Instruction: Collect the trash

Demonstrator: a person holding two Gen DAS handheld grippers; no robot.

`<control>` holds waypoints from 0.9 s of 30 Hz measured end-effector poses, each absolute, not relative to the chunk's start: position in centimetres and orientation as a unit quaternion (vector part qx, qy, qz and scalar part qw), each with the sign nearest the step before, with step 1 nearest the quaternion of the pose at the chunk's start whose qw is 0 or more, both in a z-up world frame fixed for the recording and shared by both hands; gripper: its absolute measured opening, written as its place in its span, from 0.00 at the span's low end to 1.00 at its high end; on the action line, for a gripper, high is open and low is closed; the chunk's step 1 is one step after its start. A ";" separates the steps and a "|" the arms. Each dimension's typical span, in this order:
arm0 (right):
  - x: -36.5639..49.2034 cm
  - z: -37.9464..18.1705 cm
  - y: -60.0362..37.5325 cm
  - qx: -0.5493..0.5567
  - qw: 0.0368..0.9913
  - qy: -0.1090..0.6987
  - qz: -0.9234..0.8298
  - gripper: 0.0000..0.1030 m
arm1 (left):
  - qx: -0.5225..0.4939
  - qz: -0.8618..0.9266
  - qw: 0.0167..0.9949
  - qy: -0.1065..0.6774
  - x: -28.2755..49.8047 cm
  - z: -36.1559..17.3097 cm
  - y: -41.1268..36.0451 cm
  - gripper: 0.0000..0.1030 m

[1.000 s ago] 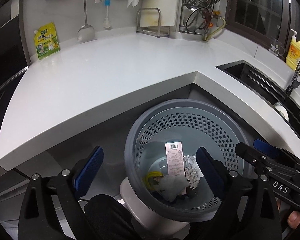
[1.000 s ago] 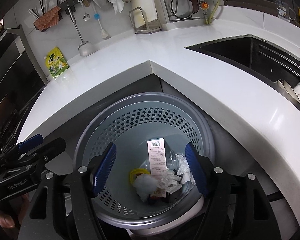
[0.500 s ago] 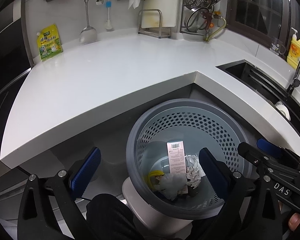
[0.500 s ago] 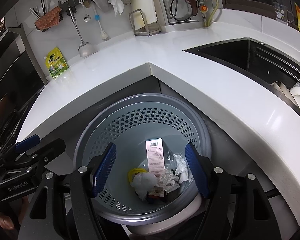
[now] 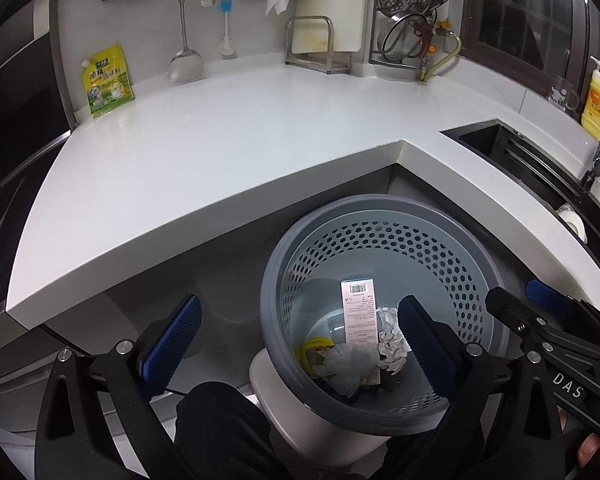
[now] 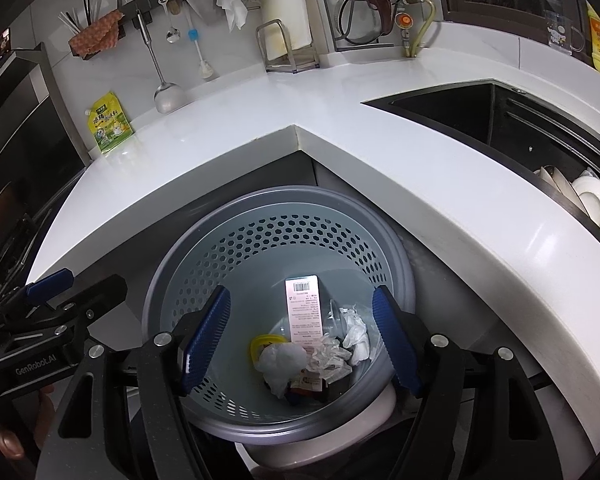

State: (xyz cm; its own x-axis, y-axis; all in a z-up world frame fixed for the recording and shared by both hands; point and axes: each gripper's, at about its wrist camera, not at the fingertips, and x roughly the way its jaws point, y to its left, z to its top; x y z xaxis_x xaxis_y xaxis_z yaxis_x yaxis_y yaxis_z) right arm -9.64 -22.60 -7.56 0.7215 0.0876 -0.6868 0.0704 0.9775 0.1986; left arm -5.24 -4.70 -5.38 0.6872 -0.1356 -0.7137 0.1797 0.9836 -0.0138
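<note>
Grey perforated bin (image 5: 384, 240) sits on the floor in the inside corner below the white countertop (image 5: 220, 152). Both my grippers hang above it, angled down. Left gripper (image 5: 300, 340): jaws spread wide, nothing between the blue pads (image 5: 172, 340); right-hand pad over the bin's mouth, left-hand pad outside the rim. Right gripper (image 6: 300, 344): jaws also wide apart, empty, both pads over the bin opening. Trash lies at the bin's bottom: a barcoded white carton (image 6: 304, 312) leaning upright, crumpled white tissue (image 6: 356, 336), a clear plastic wad (image 6: 280, 360), something yellow (image 6: 260, 344) beside it. Green-yellow pouch (image 5: 106, 80) leans on the wall, well apart.
</note>
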 end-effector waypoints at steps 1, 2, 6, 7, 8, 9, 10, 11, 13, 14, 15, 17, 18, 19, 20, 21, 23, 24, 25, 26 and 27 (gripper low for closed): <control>-9.7 -7.5 -22.5 0.104 0.922 0.372 0.004 0.68 | 0.030 -0.086 0.918 0.385 -5.3 -5.4 -4.8 0.94; -9.7 -7.5 -22.5 0.101 0.923 0.372 0.002 0.68 | 0.031 -0.086 0.919 0.383 -5.3 -5.3 -4.9 0.94; -9.9 -7.5 -22.3 0.092 0.924 0.371 -0.002 0.68 | 0.033 -0.085 0.922 0.376 -5.7 -5.2 -4.9 0.94; -9.9 -7.4 -22.3 0.091 0.924 0.371 -0.002 0.68 | 0.033 -0.085 0.922 0.376 -5.7 -5.2 -5.0 0.94; -9.9 -7.4 -22.3 0.091 0.924 0.371 -0.002 0.68 | 0.033 -0.086 0.922 0.377 -5.7 -5.2 -5.0 0.94; -10.0 -7.4 -22.2 0.091 0.924 0.371 -0.002 0.68 | 0.032 -0.087 0.921 0.378 -5.7 -5.2 -5.0 0.94; -10.0 -7.4 -22.2 0.090 0.924 0.371 -0.003 0.68 | 0.032 -0.087 0.921 0.379 -5.8 -5.2 -5.0 0.94; -10.0 -7.4 -22.2 0.090 0.924 0.371 -0.003 0.68 | 0.032 -0.086 0.921 0.379 -5.8 -5.2 -5.0 0.94; -10.0 -7.4 -22.2 0.089 0.924 0.371 -0.003 0.68 | 0.034 -0.084 0.921 0.379 -5.8 -5.2 -5.0 0.94; -10.0 -7.4 -22.2 0.089 0.924 0.371 -0.003 0.68 | 0.034 -0.084 0.921 0.379 -5.8 -5.2 -5.0 0.94; -10.0 -7.4 -22.2 0.089 0.924 0.371 -0.004 0.68 | 0.035 -0.083 0.921 0.379 -5.8 -5.2 -5.0 0.94; -10.0 -7.3 -22.2 0.088 0.924 0.371 -0.006 0.68 | 0.035 -0.082 0.921 0.379 -5.7 -5.3 -5.0 0.94; -10.0 -7.3 -22.2 0.088 0.924 0.371 -0.006 0.68 | 0.035 -0.082 0.921 0.379 -5.7 -5.3 -5.0 0.94; -10.0 -7.3 -22.2 0.088 0.924 0.372 -0.007 0.68 | 0.035 -0.081 0.921 0.380 -5.7 -5.3 -5.0 0.94; -10.0 -7.3 -22.2 0.087 0.924 0.372 -0.007 0.68 | 0.035 -0.080 0.920 0.381 -5.6 -5.4 -5.0 0.94; -10.1 -7.3 -22.2 0.086 0.924 0.372 -0.007 0.68 | 0.034 -0.080 0.920 0.383 -5.6 -5.4 -5.0 0.94; -10.1 -7.3 -22.1 0.085 0.924 0.372 -0.006 0.68 | 0.031 -0.079 0.918 0.386 -5.5 -5.6 -4.9 0.94; -10.1 -7.3 -22.1 0.085 0.924 0.372 -0.006 0.68 | 0.030 -0.079 0.918 0.388 -5.4 -5.6 -4.8 0.94; -10.1 -7.3 -22.0 0.085 0.924 0.372 -0.006 0.68 | 0.030 -0.078 0.917 0.389 -5.3 -5.7 -4.7 0.94; -10.1 -7.3 -22.0 0.084 0.924 0.373 -0.006 0.68 | 0.030 -0.078 0.917 0.390 -5.3 -5.7 -4.7 0.94; -10.1 -7.3 -22.0 0.084 0.924 0.373 -0.006 0.68 | 0.030 -0.077 0.917 0.390 -5.4 -5.8 -4.7 0.94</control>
State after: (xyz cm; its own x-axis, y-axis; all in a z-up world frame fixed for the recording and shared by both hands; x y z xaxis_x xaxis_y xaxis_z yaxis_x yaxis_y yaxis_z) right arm -10.06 -21.98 -7.29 0.7218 0.0513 -0.6902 0.0737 0.9859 0.1504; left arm -5.38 -4.67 -5.79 0.6844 -0.1181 -0.7195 0.1642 0.9864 -0.0057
